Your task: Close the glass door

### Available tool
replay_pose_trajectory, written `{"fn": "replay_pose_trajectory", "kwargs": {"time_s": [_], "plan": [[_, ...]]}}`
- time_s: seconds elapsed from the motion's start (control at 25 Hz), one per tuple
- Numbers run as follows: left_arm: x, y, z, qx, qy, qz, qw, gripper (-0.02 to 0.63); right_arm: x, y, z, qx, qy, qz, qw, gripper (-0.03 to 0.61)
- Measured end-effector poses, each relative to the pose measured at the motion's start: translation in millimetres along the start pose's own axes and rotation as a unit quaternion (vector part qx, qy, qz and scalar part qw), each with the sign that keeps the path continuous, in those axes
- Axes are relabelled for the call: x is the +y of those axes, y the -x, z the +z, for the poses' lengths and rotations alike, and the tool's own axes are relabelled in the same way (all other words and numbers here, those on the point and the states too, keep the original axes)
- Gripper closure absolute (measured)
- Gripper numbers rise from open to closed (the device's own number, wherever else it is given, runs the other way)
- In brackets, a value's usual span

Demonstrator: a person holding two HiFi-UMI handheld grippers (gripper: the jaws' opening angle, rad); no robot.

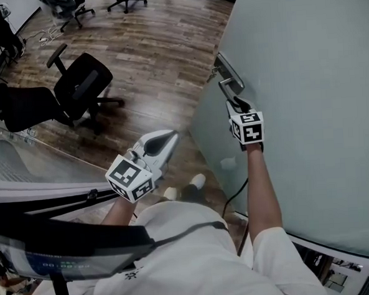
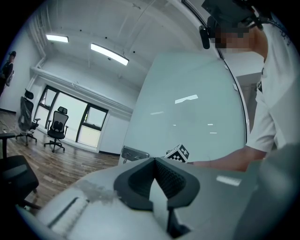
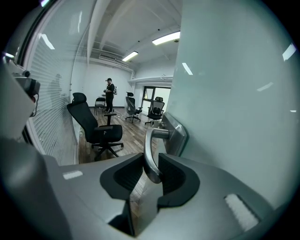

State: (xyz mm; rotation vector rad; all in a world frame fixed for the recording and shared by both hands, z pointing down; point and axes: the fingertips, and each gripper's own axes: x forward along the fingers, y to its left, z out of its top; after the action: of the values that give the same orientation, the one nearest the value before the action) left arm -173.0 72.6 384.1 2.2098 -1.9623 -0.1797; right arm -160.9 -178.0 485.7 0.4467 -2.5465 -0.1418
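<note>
The glass door [image 1: 306, 105] is a frosted, smooth pale-green panel filling the head view from 12 to 4 o'clock. Its handle [image 3: 149, 150] is a curved brushed-metal lever on a rectangular metal plate [image 3: 176, 133] and sits at about 1 o'clock near the door's free edge. The right tool [image 3: 151, 161] is clamped on the handle, with the lever's rounded end between the ribbed black pads. The left tool [image 2: 153, 161] is empty, its pads meeting at the tips, and sits at 7 o'clock, well apart from the door. A black office chair [image 1: 81, 88] stands on the wood-plank floor [image 1: 159, 45] at 10 o'clock.
</note>
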Motion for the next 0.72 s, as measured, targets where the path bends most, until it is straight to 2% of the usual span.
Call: {"fn": "replay_pose_trajectory", "kwargs": {"time_s": [0.32,0.6,0.72], "plan": [[-10.0,26.8,-2.6,-0.005,-0.001,0.000,1.0000,0.608,36.1,12.5,1.5,-0.006,0.015,0.017,1.000,0.472],[-14.9,39.7,-4.9,-0.016,-0.001,0.026,0.9995,0.608,66.4,12.3,0.3,-0.012,0.023,0.032,0.999,0.474],[-33.1,43.6,-4.3,-0.016,-0.003,0.038,0.9991,0.608,75.6,20.2,-0.8,-0.014,0.026,0.042,0.999,0.474]]}}
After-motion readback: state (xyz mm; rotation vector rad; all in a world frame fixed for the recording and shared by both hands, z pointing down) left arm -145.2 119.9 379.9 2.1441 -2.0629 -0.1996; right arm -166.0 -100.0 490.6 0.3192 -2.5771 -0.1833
